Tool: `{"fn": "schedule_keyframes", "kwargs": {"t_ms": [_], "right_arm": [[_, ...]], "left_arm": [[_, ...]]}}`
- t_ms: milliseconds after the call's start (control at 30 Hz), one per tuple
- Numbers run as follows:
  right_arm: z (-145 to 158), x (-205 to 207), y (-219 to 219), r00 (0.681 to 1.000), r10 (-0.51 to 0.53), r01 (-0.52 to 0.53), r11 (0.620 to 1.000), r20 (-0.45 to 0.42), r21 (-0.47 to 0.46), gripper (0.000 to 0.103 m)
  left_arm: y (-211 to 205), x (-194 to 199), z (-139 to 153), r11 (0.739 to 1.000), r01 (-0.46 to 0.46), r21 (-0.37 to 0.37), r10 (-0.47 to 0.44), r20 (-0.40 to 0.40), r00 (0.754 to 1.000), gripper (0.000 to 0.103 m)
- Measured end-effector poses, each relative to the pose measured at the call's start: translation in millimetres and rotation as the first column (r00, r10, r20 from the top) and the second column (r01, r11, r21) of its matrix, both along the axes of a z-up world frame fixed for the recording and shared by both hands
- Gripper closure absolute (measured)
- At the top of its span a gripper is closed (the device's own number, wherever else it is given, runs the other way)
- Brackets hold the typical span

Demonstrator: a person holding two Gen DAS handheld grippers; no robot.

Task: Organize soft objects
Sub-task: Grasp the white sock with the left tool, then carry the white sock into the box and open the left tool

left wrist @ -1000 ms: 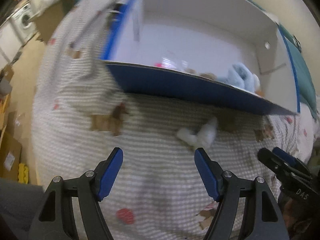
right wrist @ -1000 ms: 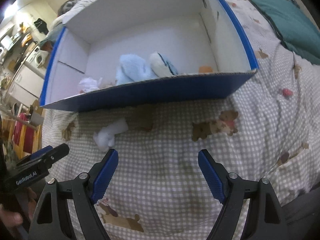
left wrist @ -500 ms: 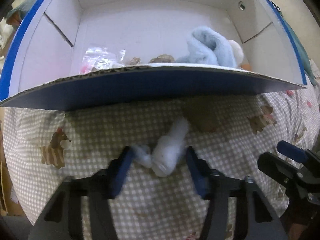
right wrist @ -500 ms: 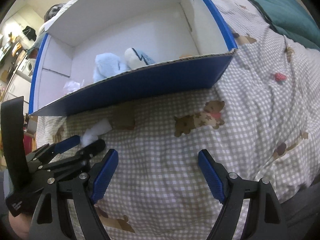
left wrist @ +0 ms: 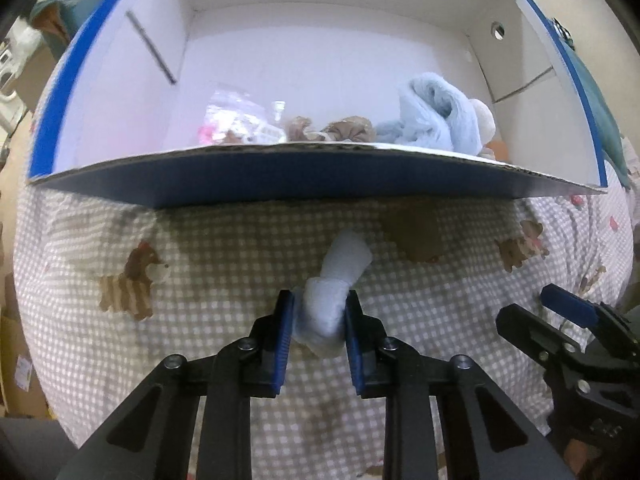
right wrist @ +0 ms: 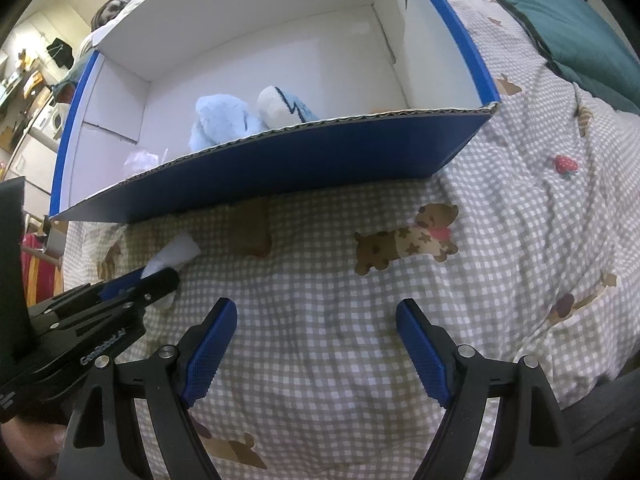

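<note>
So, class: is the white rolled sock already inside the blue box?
No: the white rolled sock lies on the checked bedspread before the blue box, pinched by the left gripper.

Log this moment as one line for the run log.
left hand-held gripper: shut on white sock | right hand-held gripper: open, empty | sock: on bedspread, outside box

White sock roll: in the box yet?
Out. The white sock roll lies on the bedspread before the box, clamped by the left tongs.

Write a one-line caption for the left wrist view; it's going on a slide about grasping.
Left gripper closes its fingers on a white sock lying on the checked bedspread before the blue box.
</note>
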State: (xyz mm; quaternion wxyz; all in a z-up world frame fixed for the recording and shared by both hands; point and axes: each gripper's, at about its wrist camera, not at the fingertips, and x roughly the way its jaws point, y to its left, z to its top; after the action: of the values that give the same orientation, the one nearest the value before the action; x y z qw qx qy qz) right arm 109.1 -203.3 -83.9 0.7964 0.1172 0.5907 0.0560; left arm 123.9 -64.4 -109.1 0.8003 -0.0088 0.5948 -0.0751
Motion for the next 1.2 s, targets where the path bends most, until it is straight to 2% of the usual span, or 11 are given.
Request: {"fn": "schedule_keyframes", "kwargs": {"t_ms": [167, 267, 333, 433, 500, 733, 800, 967, 1200], "right_arm": [[-1.2, 6.4, 11.7, 1.000, 0.020, -0.020, 1.000, 0.019, -0.001, 0.016], [-5.6, 14.4, 26.7, 0.998, 0.051, -0.050, 0.998, 0.030, -0.035, 0.016], [-10.2, 18.5, 38.6, 0.997, 0.054, -0.051, 0.997, 0.048, -0.057, 0.016], [-22.3, 24.8, 56.3, 0.996, 0.066, -0.062, 0.996, 0.063, -0.069, 0.028], [-30.1, 29.2, 68.6, 0.993, 0.089, -0.083, 0.993, 0.075, -0.079, 0.053], [-44.4, 44.1, 87.9, 0.989, 0.101, -0.084, 0.985, 0.110, -0.147, 0.057], [-45.2, 46.2, 89.7, 0.986, 0.113, -0.096, 0.985, 0.119, -0.144, 0.073], [-41.0, 50.0, 94.3, 0.982, 0.128, -0.111, 0.986, 0.141, -0.123, 0.092], [-29.4, 42.0, 99.1, 0.975, 0.151, -0.133, 0.984, 0.162, -0.118, 0.095]], "left_arm": [[31.9, -17.1, 23.0, 0.996, -0.087, -0.009, 0.087, -0.003, 0.996, 0.081], [49.3, -29.4, 35.5, 0.989, -0.149, -0.016, 0.149, 0.008, 0.989, 0.081], [57.2, -24.4, 38.3, 0.982, -0.187, -0.021, 0.187, 0.008, 0.982, 0.081], [71.1, -23.2, 34.6, 0.976, -0.215, -0.032, 0.215, -0.008, 0.977, 0.081], [78.0, -23.6, 36.4, 0.974, -0.222, -0.038, 0.222, -0.018, 0.975, 0.081], [63.7, -13.5, 32.9, 0.974, -0.219, -0.051, 0.218, -0.025, 0.976, 0.081], [62.0, -13.1, 33.0, 0.975, -0.215, -0.049, 0.214, -0.022, 0.977, 0.081], [57.1, -10.1, 30.0, 0.976, -0.214, -0.040, 0.213, -0.014, 0.977, 0.081], [54.6, -8.4, 28.2, 0.975, -0.219, -0.025, 0.219, -0.008, 0.976, 0.081]]}}
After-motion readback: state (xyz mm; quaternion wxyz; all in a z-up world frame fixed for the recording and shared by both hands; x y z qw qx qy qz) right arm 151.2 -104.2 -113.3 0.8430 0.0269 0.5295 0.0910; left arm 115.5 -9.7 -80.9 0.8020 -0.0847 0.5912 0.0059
